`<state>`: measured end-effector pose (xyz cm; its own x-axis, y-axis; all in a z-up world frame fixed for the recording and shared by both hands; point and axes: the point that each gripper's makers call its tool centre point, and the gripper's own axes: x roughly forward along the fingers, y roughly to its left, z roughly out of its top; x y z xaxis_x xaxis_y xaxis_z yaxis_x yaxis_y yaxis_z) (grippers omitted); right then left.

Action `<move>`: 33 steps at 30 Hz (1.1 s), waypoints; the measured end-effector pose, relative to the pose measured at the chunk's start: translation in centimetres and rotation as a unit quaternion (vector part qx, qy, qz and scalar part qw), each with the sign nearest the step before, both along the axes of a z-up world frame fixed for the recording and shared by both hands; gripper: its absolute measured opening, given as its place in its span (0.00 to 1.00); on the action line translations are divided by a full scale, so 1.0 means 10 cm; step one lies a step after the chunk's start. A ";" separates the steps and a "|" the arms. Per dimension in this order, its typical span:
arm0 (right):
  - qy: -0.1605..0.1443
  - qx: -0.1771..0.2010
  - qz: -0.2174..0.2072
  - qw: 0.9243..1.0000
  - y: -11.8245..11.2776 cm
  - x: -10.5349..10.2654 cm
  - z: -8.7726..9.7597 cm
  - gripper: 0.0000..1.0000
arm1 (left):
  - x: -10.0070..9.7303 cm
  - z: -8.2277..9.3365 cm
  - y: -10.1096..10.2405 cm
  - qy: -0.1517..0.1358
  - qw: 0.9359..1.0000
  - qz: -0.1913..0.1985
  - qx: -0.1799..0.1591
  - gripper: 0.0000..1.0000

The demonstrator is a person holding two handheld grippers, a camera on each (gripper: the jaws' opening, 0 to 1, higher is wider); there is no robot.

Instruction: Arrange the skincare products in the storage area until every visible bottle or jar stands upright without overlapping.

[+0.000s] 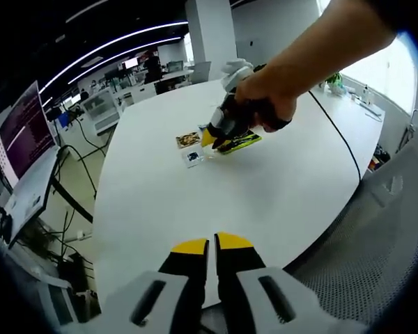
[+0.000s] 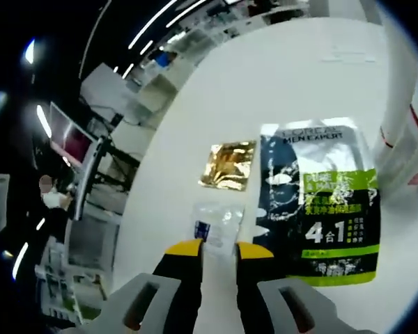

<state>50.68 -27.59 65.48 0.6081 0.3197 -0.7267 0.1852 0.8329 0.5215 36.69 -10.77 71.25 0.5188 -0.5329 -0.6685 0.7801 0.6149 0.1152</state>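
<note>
Three flat skincare packets lie on the white table: a gold sachet, a small clear sachet and a large black-and-green packet. My right gripper is open just above the near edge of the clear sachet, with a yellow tip on each side of it. In the left gripper view a hand holds the right gripper over the same gold sachet, clear sachet and green packet. My left gripper hangs near the table's front edge, shut and holding nothing.
A white container with red lines stands at the right edge, beside the big packet. A black cable runs across the table's far right. Desks and monitors stand off to the left, and a mesh chair back is at the lower right.
</note>
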 end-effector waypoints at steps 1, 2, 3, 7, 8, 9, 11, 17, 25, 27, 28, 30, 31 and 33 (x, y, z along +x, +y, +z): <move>-0.011 -0.017 0.003 1.000 -0.03 0.03 0.03 0.15 | 0.00 0.00 0.00 0.000 1.000 0.000 0.000 0.00; -0.021 -0.034 0.012 0.999 -0.03 0.04 0.07 0.15 | 0.00 0.00 0.00 0.000 1.000 0.000 0.000 0.00; -0.031 -0.052 0.022 0.998 -0.04 0.06 0.10 0.15 | 0.00 0.00 0.00 0.000 1.000 0.000 0.000 0.00; -0.064 -0.109 0.072 0.989 0.02 0.15 0.19 0.17 | 0.00 0.00 0.00 -0.001 1.000 -0.001 0.000 0.00; -0.069 -0.119 0.080 0.987 0.03 0.17 0.21 0.17 | 0.00 0.00 0.00 -0.001 1.000 -0.001 0.000 0.00; -0.075 -0.125 0.091 0.985 0.05 0.19 0.22 0.18 | 0.00 0.00 0.00 0.000 1.000 -0.001 0.000 0.00; -0.076 -0.137 0.124 0.980 0.12 0.21 0.19 0.18 | -0.01 0.00 0.00 0.000 1.000 -0.002 0.001 0.00; -0.057 -0.250 0.279 0.925 0.15 0.26 -0.01 0.17 | -0.01 -0.01 0.00 0.001 1.000 -0.002 0.003 0.00; -0.060 -0.285 0.353 0.889 0.28 0.37 -0.13 0.17 | -0.01 -0.03 0.01 0.004 1.000 -0.001 0.006 0.00; -0.040 -0.289 0.361 0.886 0.26 0.32 -0.22 0.17 | -0.01 -0.03 0.01 0.005 1.000 -0.001 0.008 0.00; -0.027 -0.296 0.366 0.882 0.22 0.29 -0.26 0.16 | -0.01 -0.04 0.01 0.005 1.000 -0.001 0.008 0.00; -0.037 -0.293 0.356 0.887 0.21 0.30 -0.24 0.16 | -0.01 -0.04 0.01 0.005 1.000 0.000 0.009 0.00; -0.035 -0.291 0.355 0.888 0.21 0.30 -0.24 0.16 | -0.01 -0.04 0.02 0.005 1.000 0.000 0.009 0.00; -0.034 -0.295 0.357 0.886 0.20 0.30 -0.24 0.16 | -0.01 -0.03 0.02 0.005 1.000 0.001 0.009 0.00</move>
<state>53.64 -25.58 63.08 0.4527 0.2181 -0.8646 -0.5143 0.8560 -0.0534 36.58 -10.60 70.91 0.5131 -0.5205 -0.6824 0.7804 0.6139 0.1185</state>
